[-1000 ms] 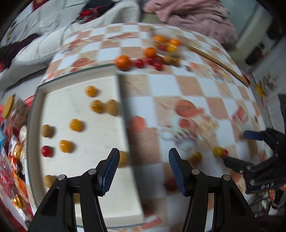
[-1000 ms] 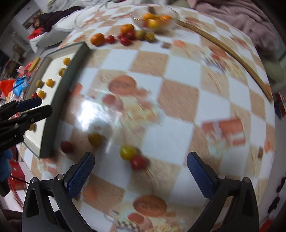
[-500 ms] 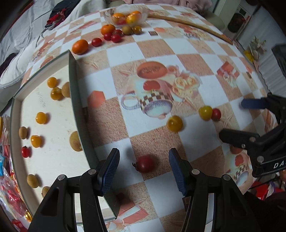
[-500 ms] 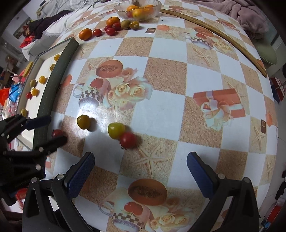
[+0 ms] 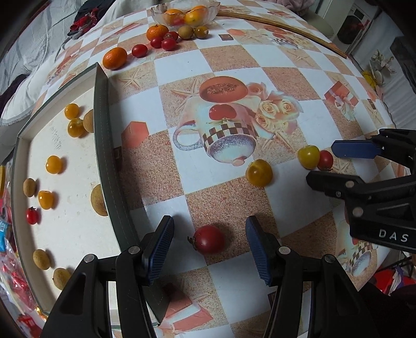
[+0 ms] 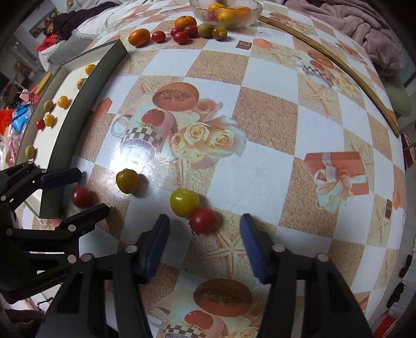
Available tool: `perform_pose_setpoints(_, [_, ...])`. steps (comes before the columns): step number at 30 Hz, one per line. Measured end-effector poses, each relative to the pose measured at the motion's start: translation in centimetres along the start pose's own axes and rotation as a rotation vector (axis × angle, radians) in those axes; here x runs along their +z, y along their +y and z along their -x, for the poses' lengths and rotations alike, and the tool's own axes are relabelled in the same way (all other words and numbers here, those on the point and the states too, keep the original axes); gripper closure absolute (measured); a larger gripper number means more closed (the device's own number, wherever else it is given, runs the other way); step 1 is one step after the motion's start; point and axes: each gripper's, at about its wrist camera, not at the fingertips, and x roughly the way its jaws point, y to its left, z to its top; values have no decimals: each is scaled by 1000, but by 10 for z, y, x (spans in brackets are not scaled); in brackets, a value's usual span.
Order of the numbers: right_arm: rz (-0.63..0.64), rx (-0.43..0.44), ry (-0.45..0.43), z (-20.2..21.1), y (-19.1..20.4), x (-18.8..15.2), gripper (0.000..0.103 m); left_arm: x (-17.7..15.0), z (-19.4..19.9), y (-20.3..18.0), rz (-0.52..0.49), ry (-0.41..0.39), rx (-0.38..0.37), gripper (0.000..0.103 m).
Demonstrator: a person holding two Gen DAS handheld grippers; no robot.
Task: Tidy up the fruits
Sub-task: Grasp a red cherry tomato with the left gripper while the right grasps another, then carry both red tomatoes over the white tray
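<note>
My left gripper is open, its jaws standing on either side of a red cherry tomato on the table, just right of the tray's dark rim. My right gripper is open around a second red tomato that touches a yellow-green tomato. A yellow tomato lies between the two spots. The white tray holds several small yellow, brown and red fruits. The right gripper also shows in the left wrist view, and the left gripper in the right wrist view.
A glass bowl of oranges stands at the far edge, with tangerines and red tomatoes beside it. A wooden stick lies along the far right. Snack packets lie left of the tray.
Both grippers have moved down and forward towards the table. Each red tomato now sits between a pair of open jaws. The fruits have not moved.
</note>
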Motion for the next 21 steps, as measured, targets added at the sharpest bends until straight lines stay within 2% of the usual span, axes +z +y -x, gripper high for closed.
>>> perform_pose_setpoints(1, [4, 0, -1, 0, 0, 1, 58, 0, 0, 0, 7, -1, 1, 45])
perform_pose_setpoints(2, [7, 12, -1, 1, 2, 3, 61, -1, 0, 0, 12, -2, 2, 45])
perform_pose_setpoints(3, [10, 26, 1, 1, 3, 4, 70, -2, 0, 0, 17, -5, 6, 51])
perform_pose_setpoints(6, [12, 45, 10, -1, 9, 6, 80, -4, 2, 2, 32, -14, -10, 74])
perform_pose_setpoints(7, [-9, 65, 12, -1, 8, 6, 80, -4, 4, 6, 44, -12, -26, 78])
perform_pose_setpoints(11, [-108, 138, 18, 0, -3, 2, 80, -6, 8, 20, 118, -16, -121, 78])
perform_pose_setpoints(21, [-153, 160, 13, 6, -16, 0, 80, -10, 17, 24, 121, -37, -145, 78])
